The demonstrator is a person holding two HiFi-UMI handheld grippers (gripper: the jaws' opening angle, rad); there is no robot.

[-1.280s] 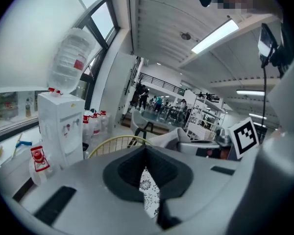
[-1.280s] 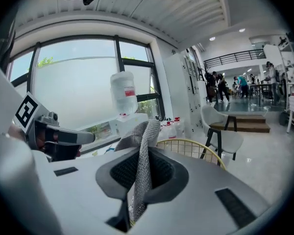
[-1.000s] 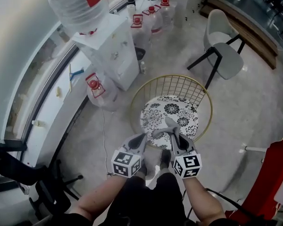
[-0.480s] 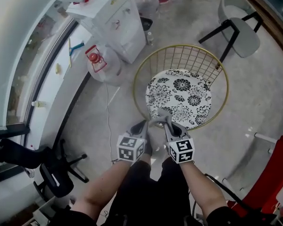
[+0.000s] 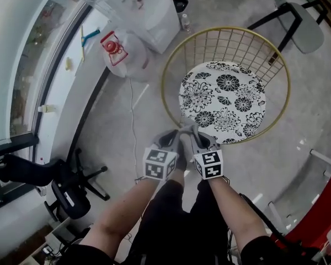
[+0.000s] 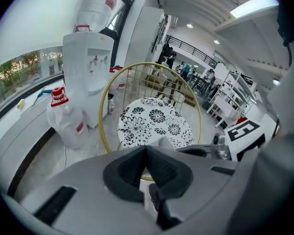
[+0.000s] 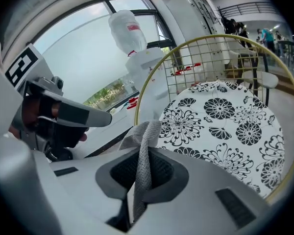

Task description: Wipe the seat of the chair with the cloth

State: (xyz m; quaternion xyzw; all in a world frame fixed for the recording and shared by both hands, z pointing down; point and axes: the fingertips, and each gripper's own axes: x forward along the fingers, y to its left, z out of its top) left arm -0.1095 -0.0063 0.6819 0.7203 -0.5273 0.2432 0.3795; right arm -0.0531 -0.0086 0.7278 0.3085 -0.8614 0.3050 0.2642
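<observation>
Two grippers, the left gripper (image 6: 146, 152) and the right gripper (image 7: 139, 166), are held close side by side low in the head view, with the person's forearms and dark trousers below them. They sit at the near edge of the chair (image 5: 227, 44). The right gripper is pinching the cloth (image 7: 143, 137): its jaws are pressed onto a grey woven fold, which stands up out of them and flops a little to the left. The left gripper has its jaws pressed together with nothing caught between them; only a strip of floor (image 5: 110, 137) shows through the slit below the pads. In the head view the cloth lies at the tips of both grippers, over the near rim of the chair, just beside the front of the seat (image 5: 223, 101). Whether it touches the seat or the rim cannot be told. The seat is a round cushion, white with black flowers, set inside a gold wire frame whose back curves up on the far side. Beyond the chair on the left stands a white water dispenser (image 6: 85, 77) with an upturned bottle (image 6: 99, 6) on top. A big water jug (image 5: 124, 54) with a red cap sits on the floor just beside it. A grey chair (image 5: 304, 22) with black legs is well apart at the far right. A black office chair (image 5: 69, 197) stands to the person's left, near the window wall
</observation>
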